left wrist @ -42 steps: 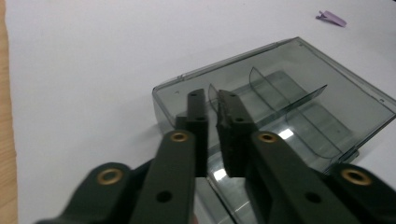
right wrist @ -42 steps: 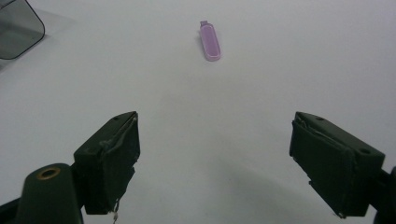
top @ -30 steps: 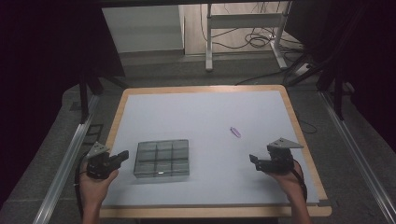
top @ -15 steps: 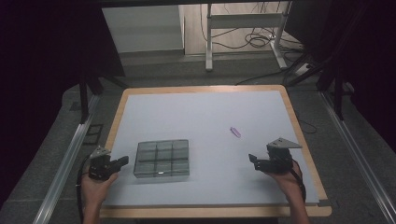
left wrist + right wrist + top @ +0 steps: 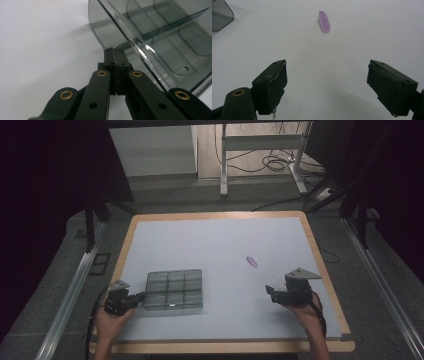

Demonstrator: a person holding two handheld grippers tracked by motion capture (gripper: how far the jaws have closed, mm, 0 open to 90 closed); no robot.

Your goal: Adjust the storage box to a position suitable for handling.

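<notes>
Two grippers sit low at the near edge of our white table [image 5: 215,240], one at each side. Our left gripper [image 5: 136,296] has its jaws pressed together with nothing between them, the tips right at the left wall of a smoky clear divided organiser box [image 5: 174,290]; in the left gripper view the closed tips [image 5: 115,50] meet the box's upper rim [image 5: 130,43], whether touching or a hair short we cannot tell. Our right gripper [image 5: 270,292] holds its jaws wide apart over bare tabletop, gripping nothing. A small purple capsule-shaped piece [image 5: 252,261] lies flat on the table ahead of those open jaws and well apart from them, seen again in the right gripper view [image 5: 324,22]. One rounded box corner [image 5: 220,15] shows far left there.
</notes>
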